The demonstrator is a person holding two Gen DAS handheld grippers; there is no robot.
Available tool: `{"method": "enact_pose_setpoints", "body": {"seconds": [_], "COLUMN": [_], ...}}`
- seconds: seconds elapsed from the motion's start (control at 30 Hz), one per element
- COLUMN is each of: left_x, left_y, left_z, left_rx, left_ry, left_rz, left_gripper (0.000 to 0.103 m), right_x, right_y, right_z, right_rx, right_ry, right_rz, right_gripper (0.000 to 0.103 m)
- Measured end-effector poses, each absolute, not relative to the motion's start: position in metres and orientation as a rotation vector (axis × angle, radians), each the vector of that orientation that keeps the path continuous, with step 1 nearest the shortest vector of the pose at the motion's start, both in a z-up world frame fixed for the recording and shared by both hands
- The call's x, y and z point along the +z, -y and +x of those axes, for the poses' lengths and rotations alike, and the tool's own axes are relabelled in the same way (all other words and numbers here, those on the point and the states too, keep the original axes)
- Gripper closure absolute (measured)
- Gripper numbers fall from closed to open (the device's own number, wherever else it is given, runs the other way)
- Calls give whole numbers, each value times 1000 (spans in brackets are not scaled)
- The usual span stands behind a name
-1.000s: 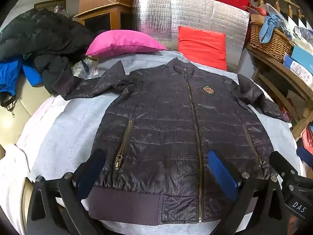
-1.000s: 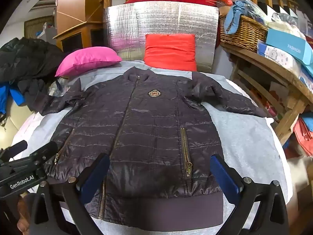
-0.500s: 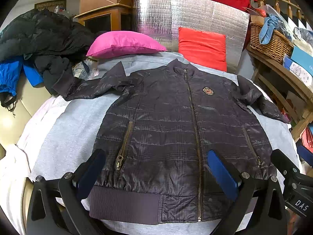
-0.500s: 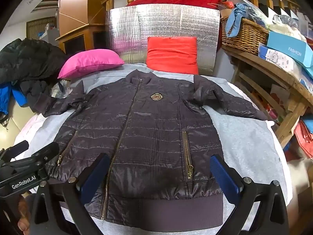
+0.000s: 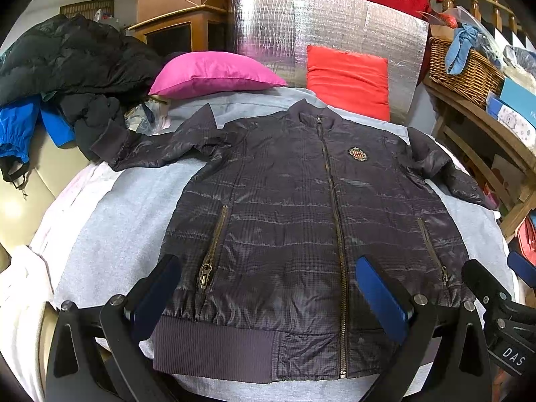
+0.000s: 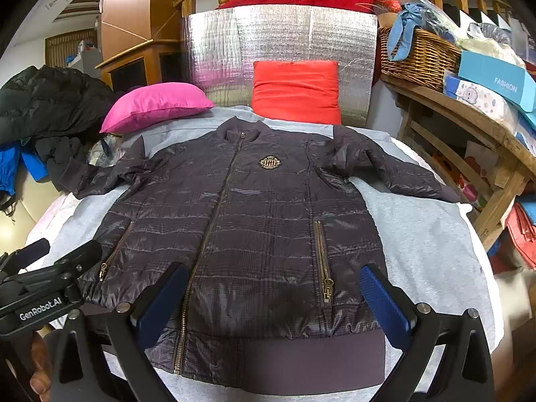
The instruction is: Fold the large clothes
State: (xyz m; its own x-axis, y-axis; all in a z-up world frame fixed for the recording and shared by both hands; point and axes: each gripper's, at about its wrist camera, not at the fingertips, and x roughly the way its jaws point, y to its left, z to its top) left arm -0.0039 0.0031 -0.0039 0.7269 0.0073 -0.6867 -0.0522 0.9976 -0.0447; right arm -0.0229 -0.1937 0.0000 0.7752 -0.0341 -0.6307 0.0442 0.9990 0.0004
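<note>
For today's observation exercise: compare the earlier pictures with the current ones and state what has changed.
Both cameras have crept slightly higher and back, so the jacket sits a little lower in view. Nothing was gripped or released: left gripper and right gripper stay open above the hem. Jacket, sleeves and pillows unchanged.

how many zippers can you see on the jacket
3. The front zipper runs down the middle of the jacket; one pocket zipper sits on its left side in the picture, one pocket zipper on its right.
</note>
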Motion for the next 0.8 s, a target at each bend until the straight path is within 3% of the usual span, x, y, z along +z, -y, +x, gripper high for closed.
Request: {"method": "enact_pose_setpoints", "body": {"seconds": [0.8], "left_x": [-6], "left_y": [-4], "left_z": [-6], "left_rx": [31], "left_ry": [-761], "left_rz": [-66], "left_gripper": [0], "right_x": [-1], "right_y": [193], "right_z": [-27], "right_rx": [-46], "right_ry": [-683], "right_rz": [15], "right_gripper": [0]}}
